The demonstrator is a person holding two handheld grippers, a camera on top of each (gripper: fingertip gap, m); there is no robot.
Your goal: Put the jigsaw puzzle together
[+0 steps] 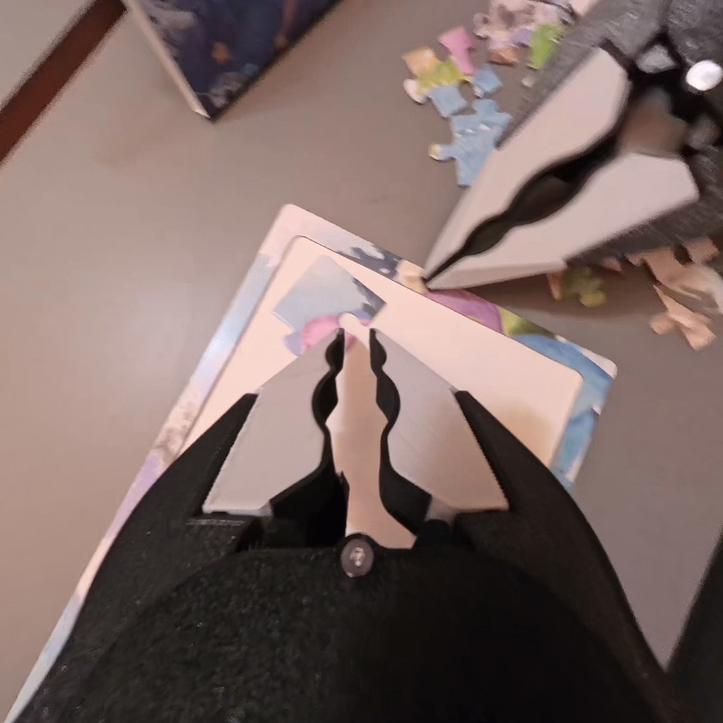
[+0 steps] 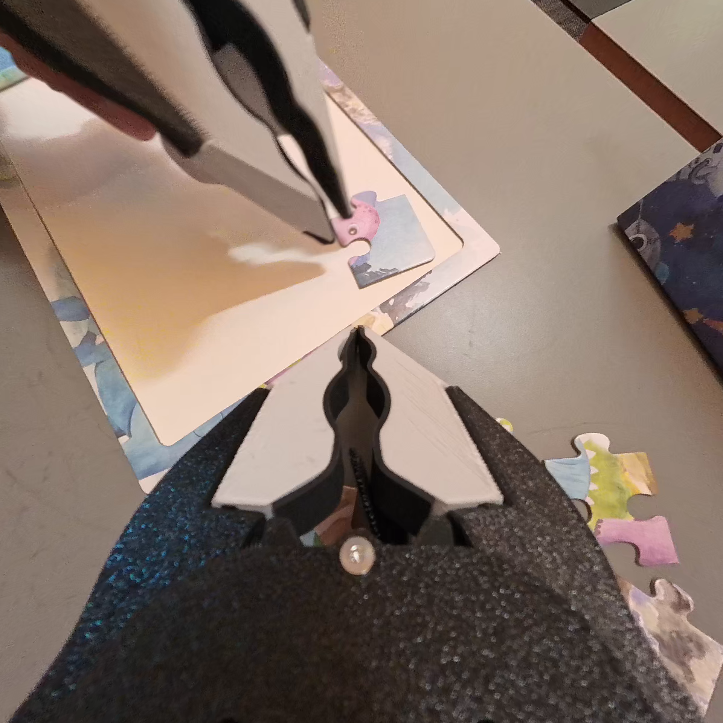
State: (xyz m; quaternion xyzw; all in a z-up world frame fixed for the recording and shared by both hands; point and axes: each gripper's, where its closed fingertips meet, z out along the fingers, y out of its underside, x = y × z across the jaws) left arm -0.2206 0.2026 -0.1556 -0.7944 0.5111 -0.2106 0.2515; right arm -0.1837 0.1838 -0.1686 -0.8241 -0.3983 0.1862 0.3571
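A puzzle tray (image 1: 450, 352) with a white recess and a painted border lies on the grey table. One blue and pink puzzle piece (image 1: 324, 301) sits in a corner of the recess. My left gripper (image 1: 356, 334) is slightly open, its tips at the piece's pink edge. In the right wrist view one left fingertip (image 2: 344, 211) rests on the piece (image 2: 395, 238). My right gripper (image 2: 358, 330) is shut and empty, its tips on the tray's border (image 2: 395, 317). It also shows in the left wrist view (image 1: 426, 281).
Loose pieces lie beyond the tray (image 1: 469, 117) and beside my right gripper (image 2: 618, 493), some face down (image 1: 680, 313). A dark blue puzzle box (image 1: 219, 51) stands farther off, also in the right wrist view (image 2: 684, 254). A brown table edge (image 1: 58, 66) runs at the far side. The grippers' ends are close to 5 cm from one another.
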